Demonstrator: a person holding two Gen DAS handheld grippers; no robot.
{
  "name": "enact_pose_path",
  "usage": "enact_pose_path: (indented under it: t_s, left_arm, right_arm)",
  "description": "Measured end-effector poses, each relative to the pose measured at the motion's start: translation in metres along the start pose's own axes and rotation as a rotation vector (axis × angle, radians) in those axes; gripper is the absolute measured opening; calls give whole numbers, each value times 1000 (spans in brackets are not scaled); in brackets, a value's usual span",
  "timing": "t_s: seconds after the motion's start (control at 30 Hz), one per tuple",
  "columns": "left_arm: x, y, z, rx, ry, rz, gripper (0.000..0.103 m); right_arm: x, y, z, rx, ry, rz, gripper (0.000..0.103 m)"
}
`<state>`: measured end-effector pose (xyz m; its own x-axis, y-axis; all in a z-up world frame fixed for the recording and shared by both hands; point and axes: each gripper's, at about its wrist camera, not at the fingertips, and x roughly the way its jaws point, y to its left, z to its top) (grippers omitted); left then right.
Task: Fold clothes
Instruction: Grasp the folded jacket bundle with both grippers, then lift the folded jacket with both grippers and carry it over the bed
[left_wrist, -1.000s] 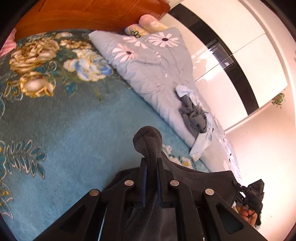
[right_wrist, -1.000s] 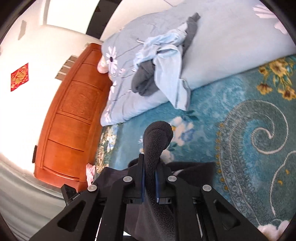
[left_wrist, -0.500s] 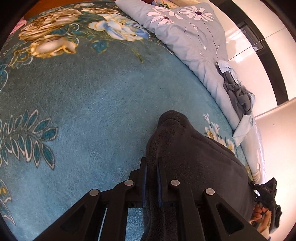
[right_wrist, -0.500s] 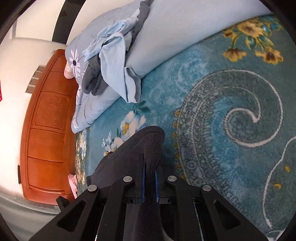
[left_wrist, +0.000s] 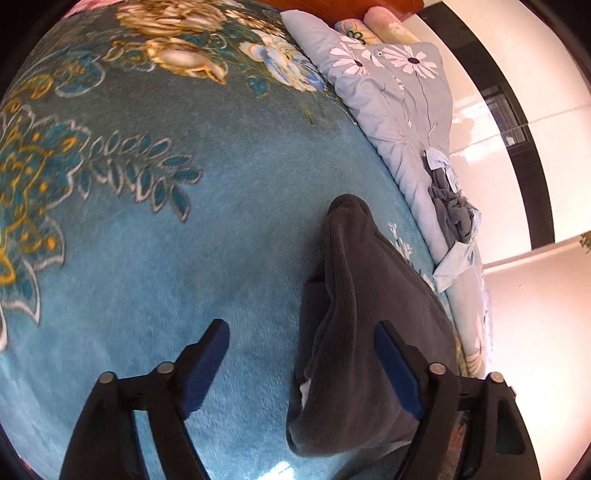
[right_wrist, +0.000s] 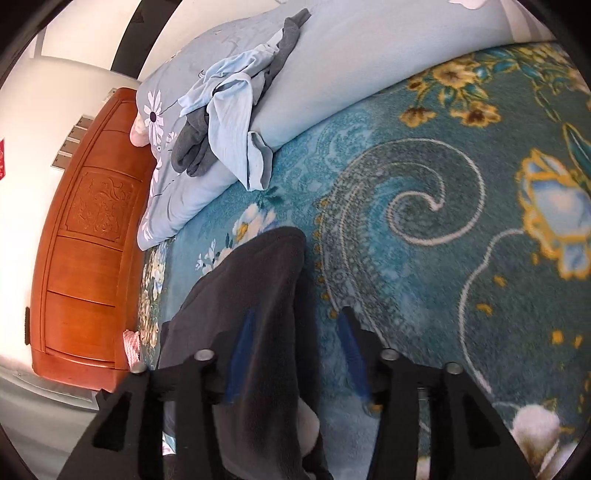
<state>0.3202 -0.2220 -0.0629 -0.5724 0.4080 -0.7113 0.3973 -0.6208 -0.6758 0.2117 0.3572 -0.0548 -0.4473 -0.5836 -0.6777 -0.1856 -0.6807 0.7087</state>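
Observation:
A dark grey fleece garment (left_wrist: 362, 314) lies folded over on the teal flowered blanket (left_wrist: 184, 240). In the left wrist view my left gripper (left_wrist: 301, 332) has its jaws opening wide; the garment's edge lies between them beside the right pad (left_wrist: 395, 365), and neither pad presses on it. In the right wrist view the same garment (right_wrist: 255, 295) lies under my right gripper (right_wrist: 295, 317), whose jaws are opening too, blurred, with the cloth loose between the pads. A second heap of light blue and grey clothes (right_wrist: 229, 107) rests on the quilt.
A pale blue daisy-print quilt (left_wrist: 402, 110) runs along the blanket's far side, with the clothes heap (left_wrist: 450, 206) on it. An orange wooden headboard (right_wrist: 88, 236) stands at the bed's end. Rolled pillows (left_wrist: 384, 22) lie by it. White wardrobe doors (left_wrist: 517, 92) rise beyond.
Both grippers were shut on the grey garment, lifting its corners; they sank to the blanket, and now both have opened and the garment lies released on the bed.

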Motion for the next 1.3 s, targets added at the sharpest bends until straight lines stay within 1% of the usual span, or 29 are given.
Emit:
enact_pose_path:
  t_s: [0.03, 0.07, 0.1, 0.13, 0.17, 0.2, 0.27, 0.4, 0.47, 0.5, 0.6, 0.67, 0.7, 0.77, 0.83, 0.87, 0.93, 1.0, 1.1, 1.2, 1.3]
  left_arm:
    - [-2, 4, -6, -31, 1, -20, 92]
    - [-3, 7, -12, -61, -4, -36, 93]
    - [-4, 10, -18, -85, -11, -52, 95]
    - [-4, 10, -23, -88, -22, -64, 97]
    - [-5, 10, -29, -90, -33, -76, 98]
    - [-5, 10, -34, -90, -44, -84, 102]
    - [-2, 6, -43, -73, -47, -56, 103]
    - [10, -2, -56, -32, 21, -20, 103]
    - [13, -4, -62, -11, 31, -2, 103]
    - [14, -8, -63, 12, 23, 11, 103]
    - [25, -21, -58, 62, 44, 49, 103]
    - [31, -30, -52, 84, 33, 46, 103]
    - [35, -34, -49, 85, 36, 20, 103]
    - [45, -39, -43, 72, 71, -39, 103]
    - [55, -41, -38, 70, 113, -52, 103]
    - [58, -44, -35, 87, 125, -61, 103]
    - [62, -46, -29, 115, 143, -71, 102]
    - [66, -45, -22, 111, 164, -98, 102]
    - [71, -45, -12, 122, 184, -121, 102]
    - [79, -52, -4, 170, 198, -100, 102]
    - [82, -55, -6, 207, 201, -73, 102]
  right_arm:
    - [-6, -7, -8, 20, -3, 26, 81]
    - [-12, -14, -16, 44, -6, 57, 86]
    - [-16, -21, -24, 68, -2, 82, 86]
    - [-20, -27, -33, 92, 6, 104, 87]
    - [-23, -32, -40, 108, 11, 114, 87]
    - [-26, -36, -48, 116, 9, 112, 87]
    - [-27, -40, -60, 120, 9, 106, 88]
    - [-25, -37, -79, 108, -3, 150, 88]
    - [-19, -32, -85, 105, 15, 181, 88]
    - [-15, -30, -87, 99, 27, 183, 88]
    - [-2, -23, -90, 73, 57, 171, 88]
    - [5, -17, -88, 62, 72, 185, 88]
    - [8, -13, -87, 56, 78, 194, 88]
    - [18, -6, -84, 58, 105, 212, 88]
    - [29, 1, -82, 51, 133, 221, 88]
    - [35, 5, -80, 38, 141, 213, 88]
    - [46, 13, -79, 9, 154, 189, 90]
    - [55, 19, -77, -14, 162, 176, 90]
    - [65, 27, -70, -36, 175, 178, 90]
    - [75, 33, -63, -53, 181, 169, 90]
    - [81, 35, -59, -63, 176, 154, 90]
